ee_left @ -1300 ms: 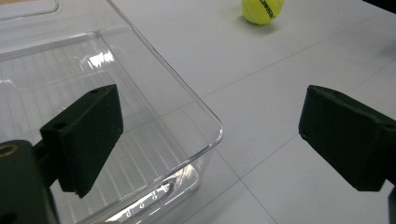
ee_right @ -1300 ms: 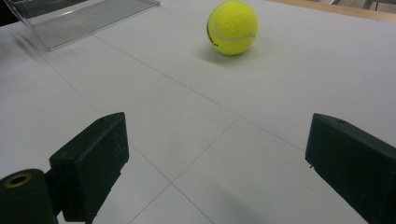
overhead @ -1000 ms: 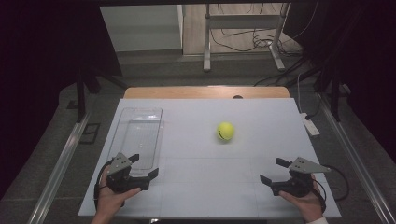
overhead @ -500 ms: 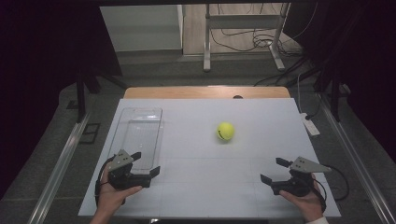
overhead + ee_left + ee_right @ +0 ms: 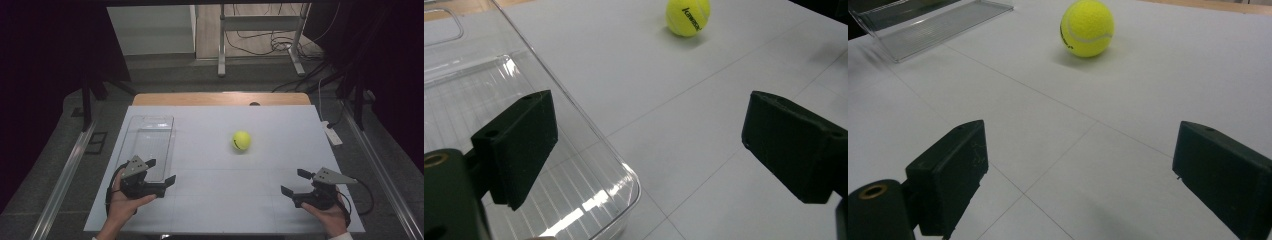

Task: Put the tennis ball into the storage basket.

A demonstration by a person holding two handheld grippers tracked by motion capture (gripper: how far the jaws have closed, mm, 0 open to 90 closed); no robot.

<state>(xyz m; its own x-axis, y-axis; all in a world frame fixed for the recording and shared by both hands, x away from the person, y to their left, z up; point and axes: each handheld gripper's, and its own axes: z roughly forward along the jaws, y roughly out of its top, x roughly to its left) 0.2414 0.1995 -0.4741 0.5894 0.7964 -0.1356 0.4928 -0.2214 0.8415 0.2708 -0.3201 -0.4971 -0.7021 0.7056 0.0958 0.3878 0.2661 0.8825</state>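
Note:
A yellow tennis ball (image 5: 241, 140) rests on the white table (image 5: 215, 200), right of centre; it lies far ahead in the left gripper view (image 5: 688, 16) and the right gripper view (image 5: 1087, 28). A clear plastic tray (image 5: 149, 145) lies at the left, its near corner (image 5: 574, 200) under my left jaws. My left gripper (image 5: 161, 174) is open at the tray's near end, nothing between its jaws. My right gripper (image 5: 296, 182) is open near the front right edge, held low over bare table, pointing toward the ball.
A white power strip (image 5: 331, 133) lies at the table's right edge. A wooden strip (image 5: 220, 98) borders the far side. Beyond stand a metal frame (image 5: 260, 35) and floor cables. Rails run along both sides.
The left gripper has shifted slightly right and forward at the tray's near end. The right gripper and the ball have stayed put.

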